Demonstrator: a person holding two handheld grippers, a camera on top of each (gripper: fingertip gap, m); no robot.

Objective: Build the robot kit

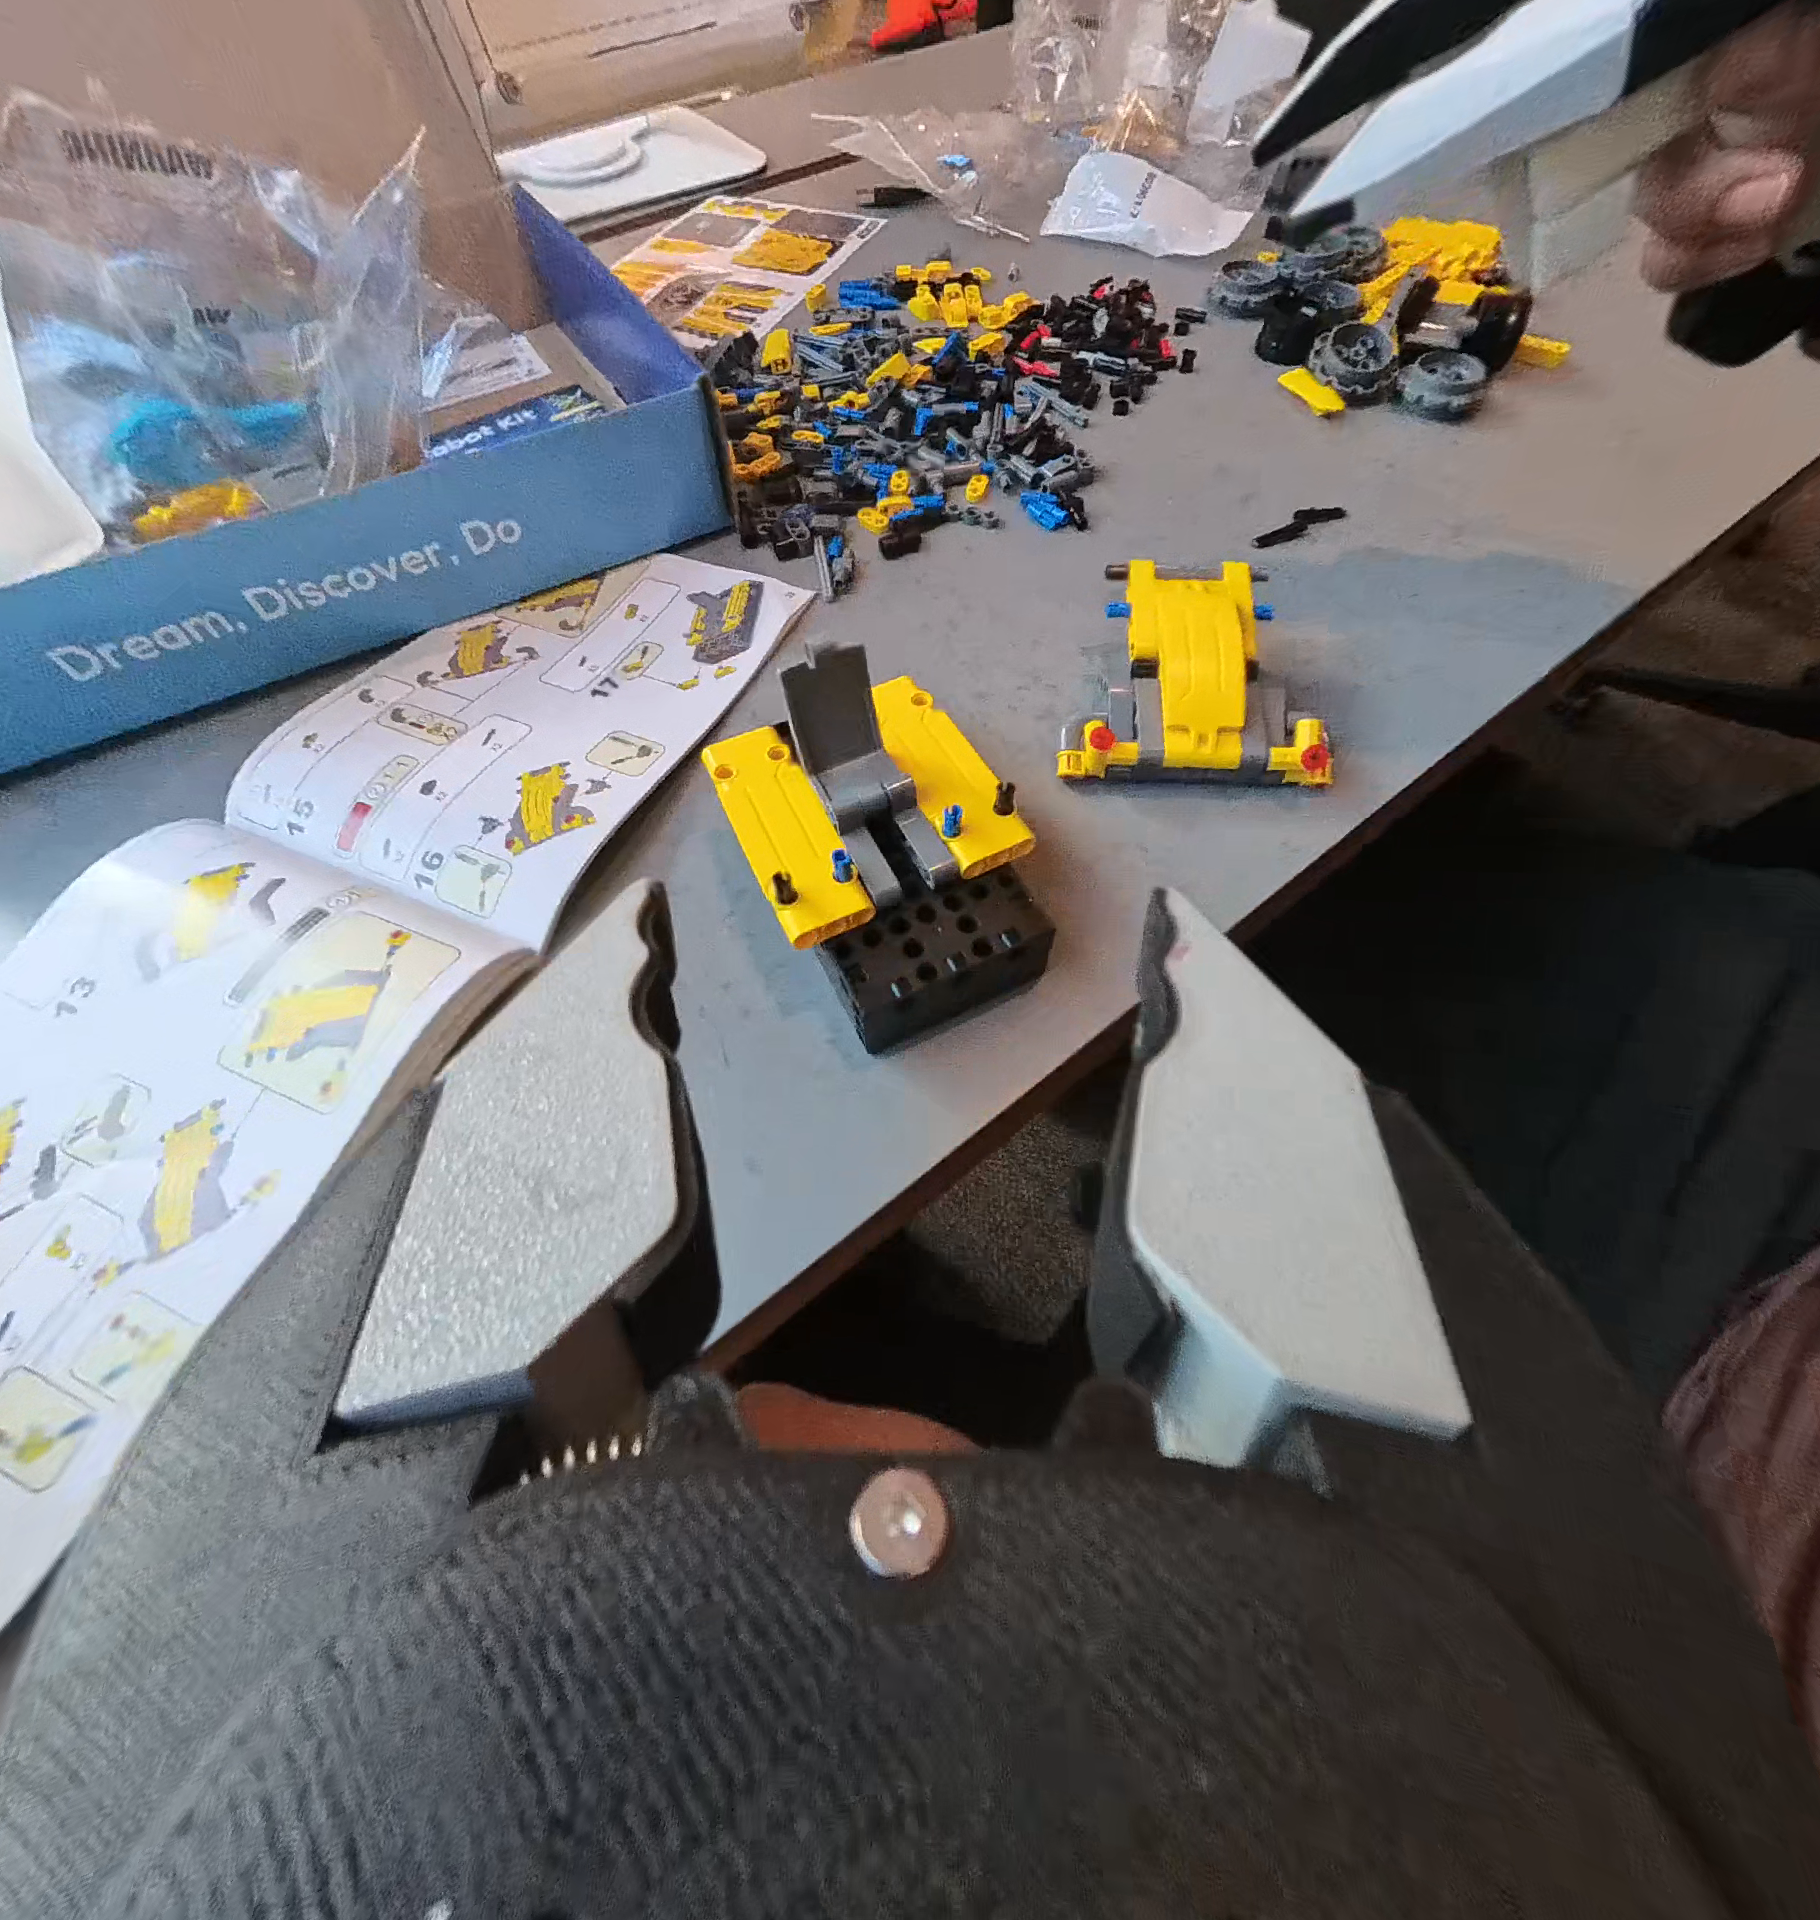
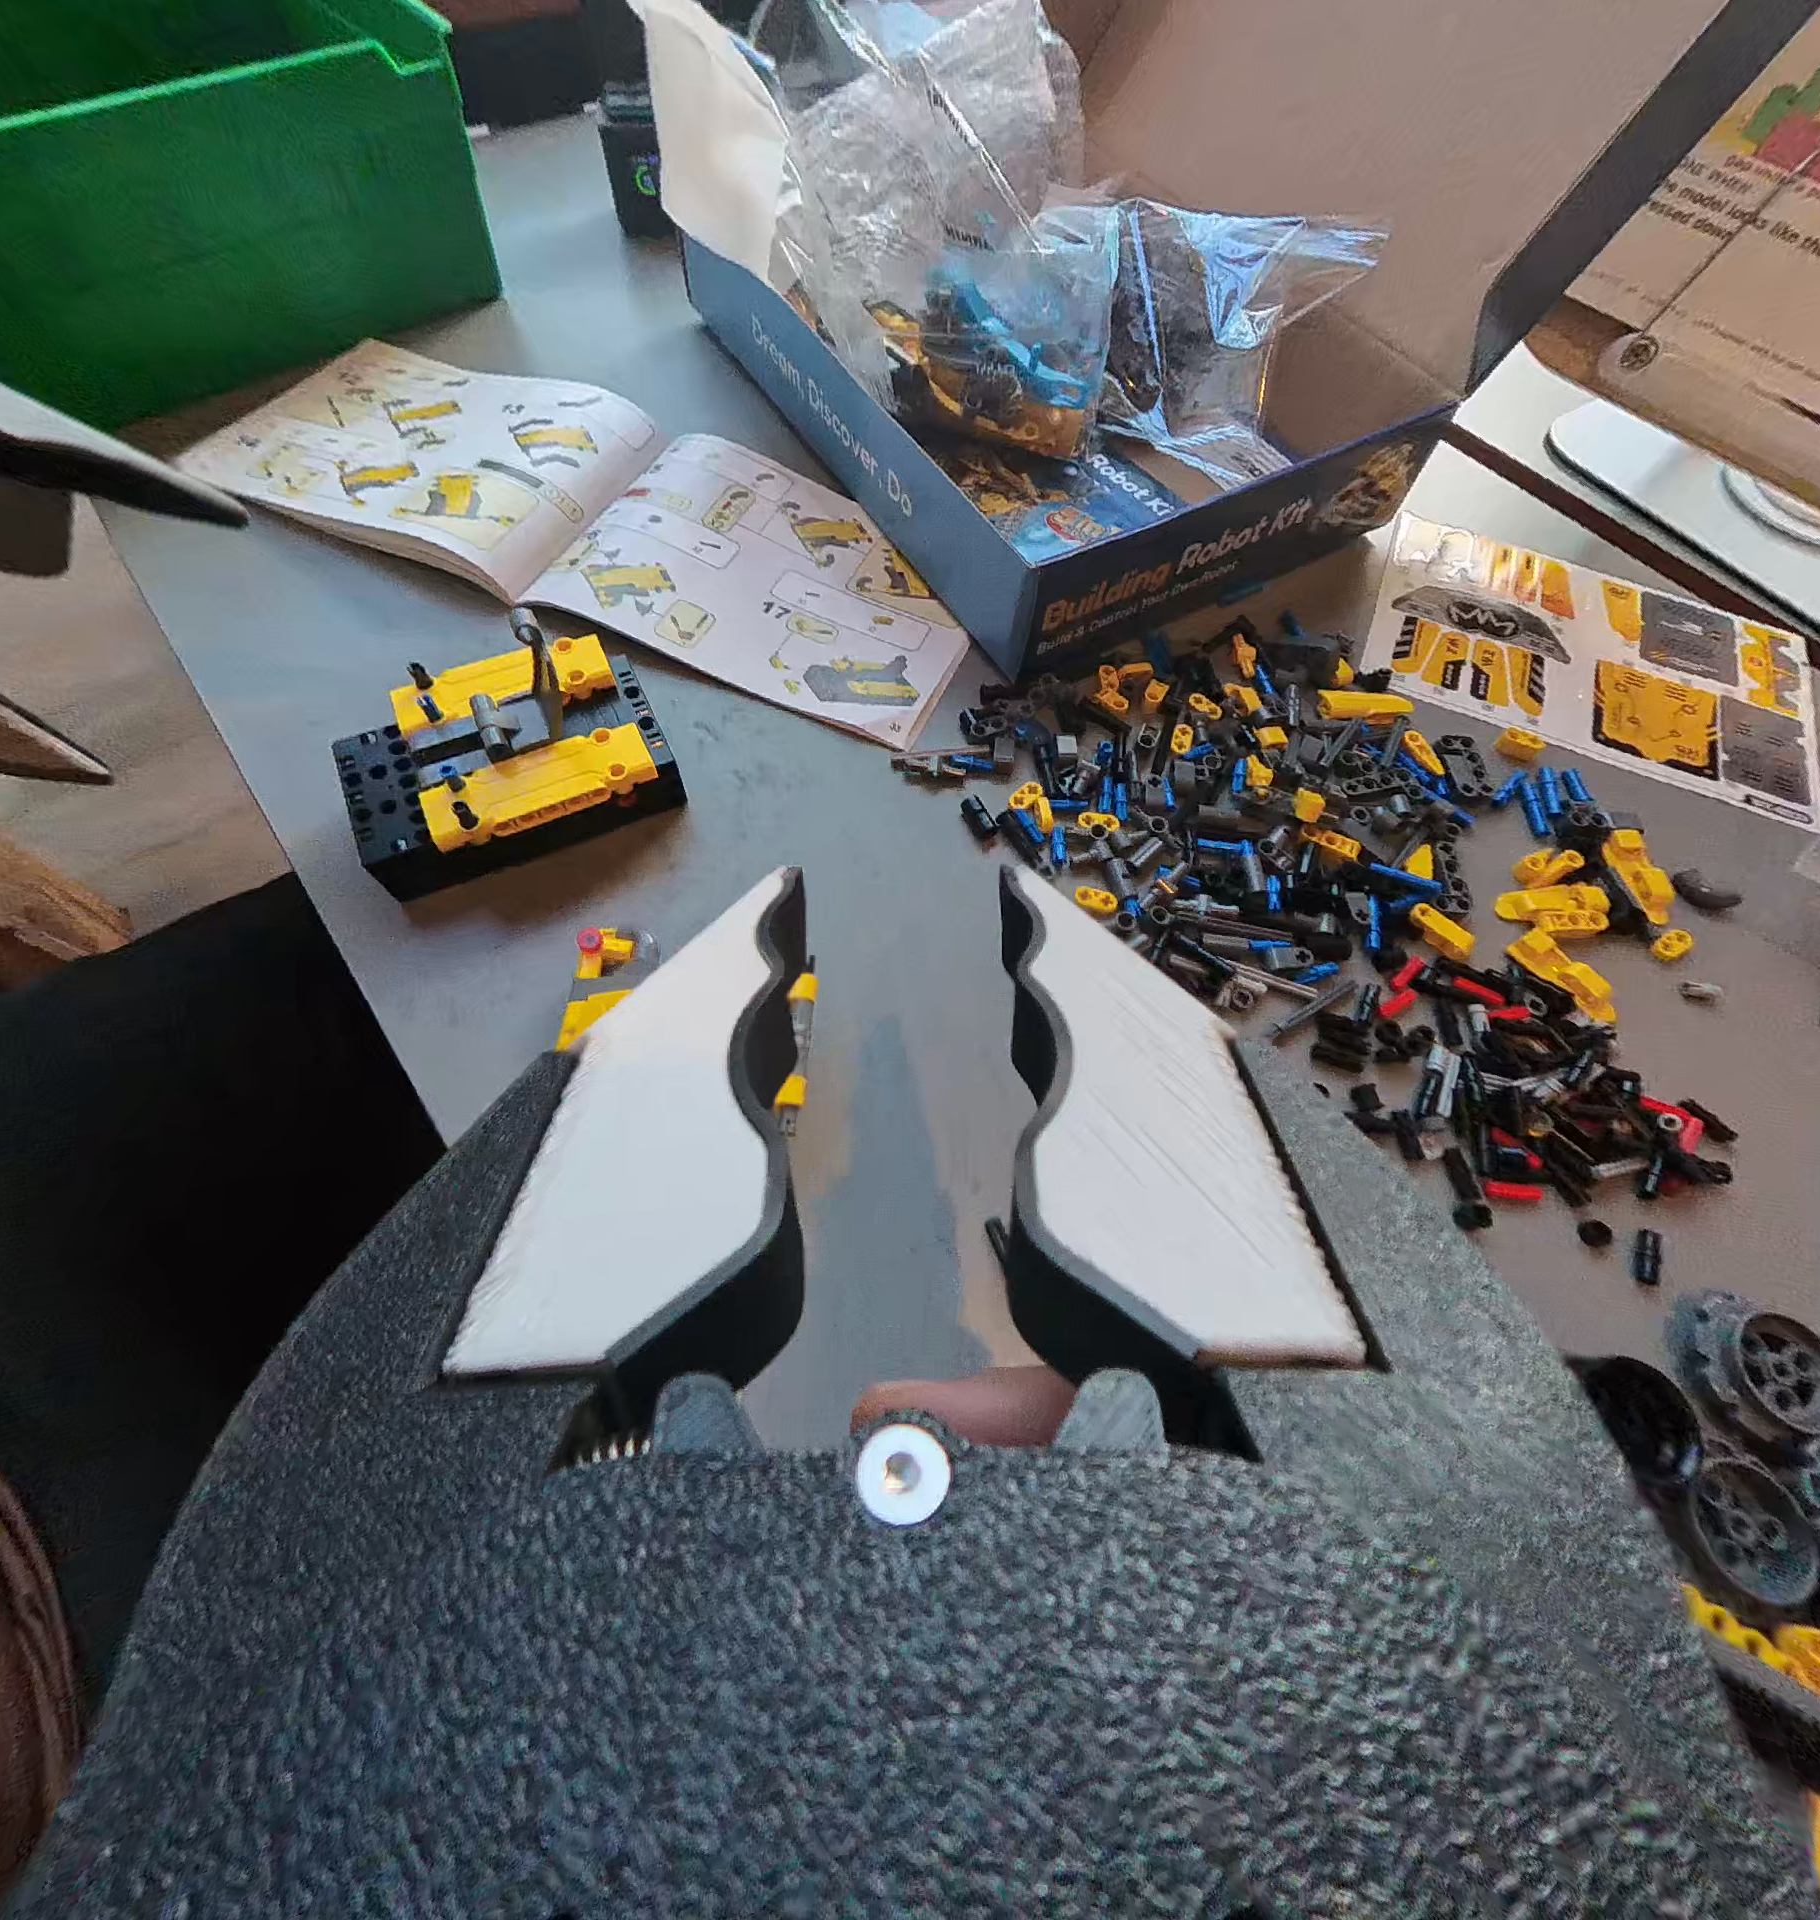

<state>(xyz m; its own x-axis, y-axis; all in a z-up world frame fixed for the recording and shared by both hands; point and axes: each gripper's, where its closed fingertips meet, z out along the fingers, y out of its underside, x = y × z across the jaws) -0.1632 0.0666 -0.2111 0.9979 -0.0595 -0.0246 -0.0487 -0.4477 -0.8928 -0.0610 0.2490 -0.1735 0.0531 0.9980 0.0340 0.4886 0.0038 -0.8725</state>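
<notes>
— Left gripper (image 1: 901, 935)?
— Spread wide, empty, hovering at the grey table (image 1: 1405, 488) edge just short of the black block with yellow panels (image 1: 870, 821), whose long axis runs away from it.
— Right gripper (image 2: 901, 914)?
— Also parted, empty, angled down over bare tabletop; loose pieces (image 2: 1332, 883) to its right, yellow car section (image 2: 599, 982) partly hidden under its left finger.

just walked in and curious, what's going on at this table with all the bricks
A person holds a gripper in each hand over a grey table. Both are open and empty. The left gripper hovers just short of a yellow-and-black brick assembly; the right gripper hangs above the yellow car-front assembly. A pile of loose pieces, an open instruction booklet and the blue kit box lie around them.
</notes>
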